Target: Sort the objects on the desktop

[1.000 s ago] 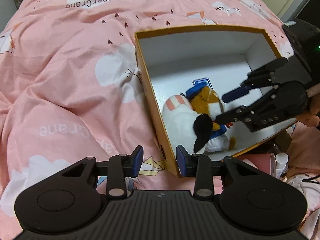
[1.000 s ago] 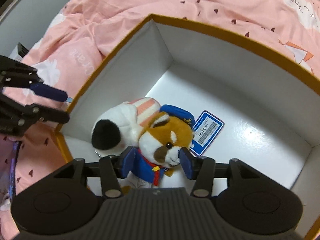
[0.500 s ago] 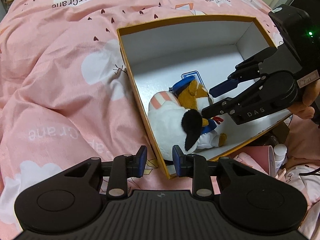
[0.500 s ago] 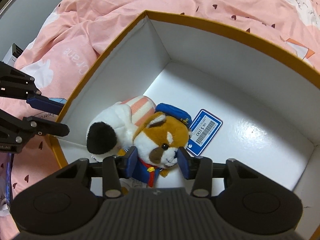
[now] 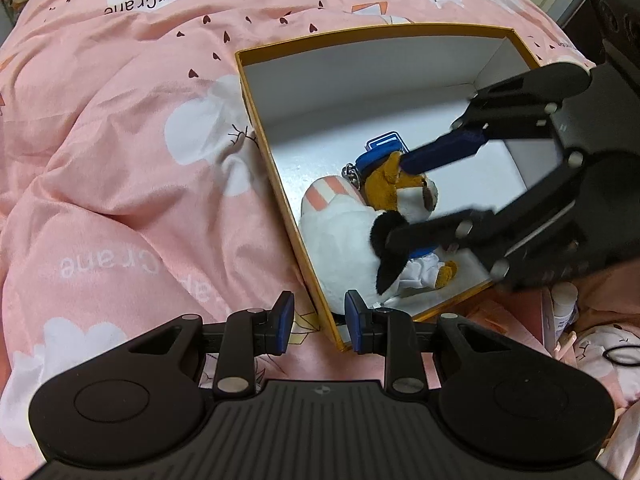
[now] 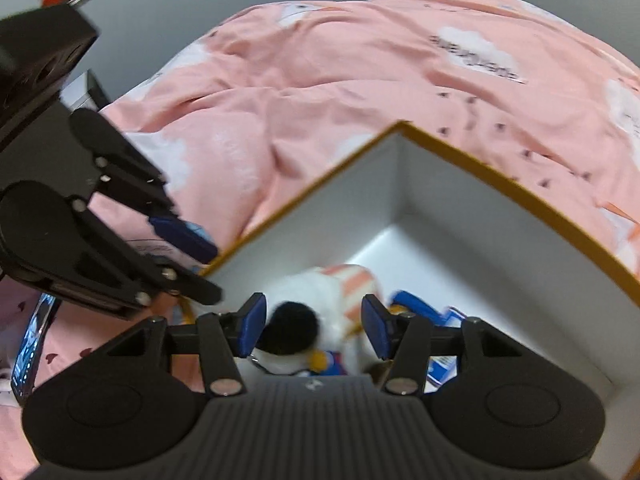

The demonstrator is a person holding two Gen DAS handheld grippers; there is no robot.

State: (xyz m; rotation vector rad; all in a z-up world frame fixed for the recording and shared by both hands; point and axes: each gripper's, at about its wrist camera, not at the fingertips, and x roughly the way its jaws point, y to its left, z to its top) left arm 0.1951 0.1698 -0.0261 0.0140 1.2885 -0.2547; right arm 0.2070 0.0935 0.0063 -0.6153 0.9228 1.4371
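So the plush toys (image 5: pixel 360 232) are lying on the floor of the open box (image 5: pixel 280 176), tucked against its left wall and down toward the near corner. There's a white one with a black ear and pink stripes, and a brown dog (image 5: pixel 404 192) in a blue cap squeezed in beside it, with a blue price tag (image 5: pixel 386 142) just past them.

The right tongs (image 5: pixel 400 196) are clearly the nearer pair. They're right over the toys, one blue finger above the dog's head and the other down by the black ear. The jaws are opening at this moment, and the pads don't look pressed on anything, so I'd call it a let-go and not a grab. From the right wrist view the toys sit straight ahead and below the right tongs, between the two fingers, though that shot is blurry.

The left tongs (image 5: pixel 318 322) hang off to the near side, straddling the box's near corner edge with the pads a small gap apart, not pinching anything that I can make out.

Long axis of the toy pile runs roughly along the left wall, from near corner toward the far end, with the dog's head pointing away toward the tag. If another pick comes, my guess is the right hand has the easy line.
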